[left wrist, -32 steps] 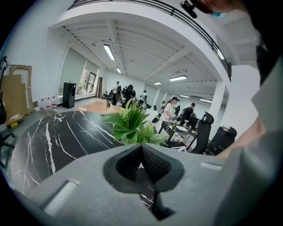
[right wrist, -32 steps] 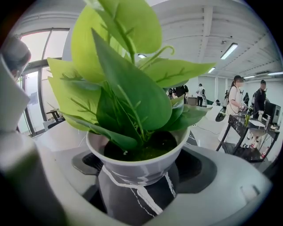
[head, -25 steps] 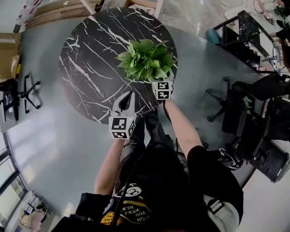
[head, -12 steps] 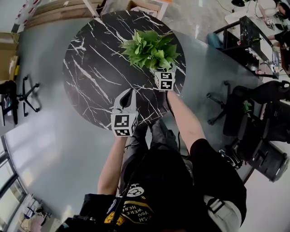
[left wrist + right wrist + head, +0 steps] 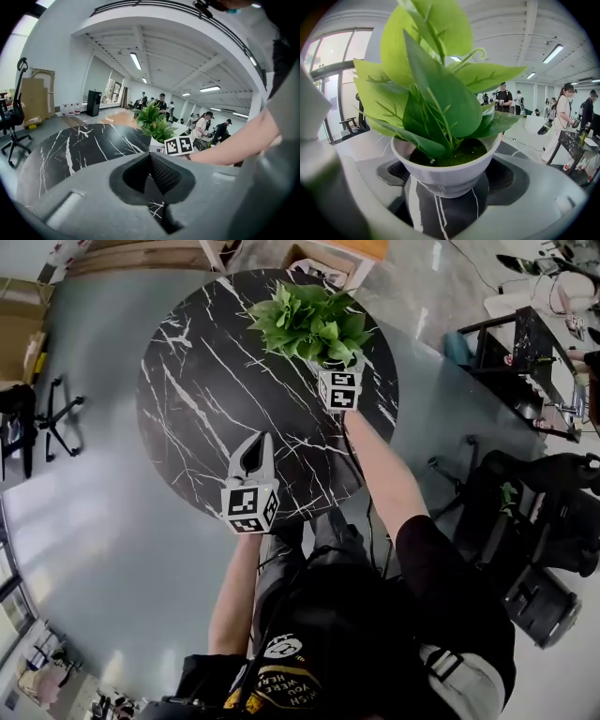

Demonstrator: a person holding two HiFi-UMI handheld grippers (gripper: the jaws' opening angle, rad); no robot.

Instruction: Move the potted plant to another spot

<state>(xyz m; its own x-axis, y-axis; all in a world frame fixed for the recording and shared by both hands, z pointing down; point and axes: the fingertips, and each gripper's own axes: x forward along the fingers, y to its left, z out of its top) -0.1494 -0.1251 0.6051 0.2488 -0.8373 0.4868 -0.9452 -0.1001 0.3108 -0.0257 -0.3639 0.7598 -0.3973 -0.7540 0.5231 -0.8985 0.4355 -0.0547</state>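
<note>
At the lower left of the head view, the left tool [image 5: 259, 439] hangs over the near part of the round black marble worktop [image 5: 206, 381]. Its jaws are pressed together on nothing, and its own view shows only the veined stone beyond the pads.

Towards the upper middle of that view, close to the far rim of the worktop, is the potted plant [image 5: 309, 320]. The right tool [image 5: 449, 178] pinches it, one pad on each side of the white pot [image 5: 440, 164], just under the flared rim. The dark stone shows below the pot, though I cannot tell whether its base rests on the worktop or hangs just clear.

The pot looks small, stiff and smooth. It is probably light, and its walls taper downward, so a grip there could slide. The hold high under the lip seems the right one, since the rim would catch on the pads. The leaves [image 5: 436, 93] are broad and soft and spread wider than the pot. They give no purchase and put the bulk up top, so the plant will likely tip if tilted or swung fast.
</note>
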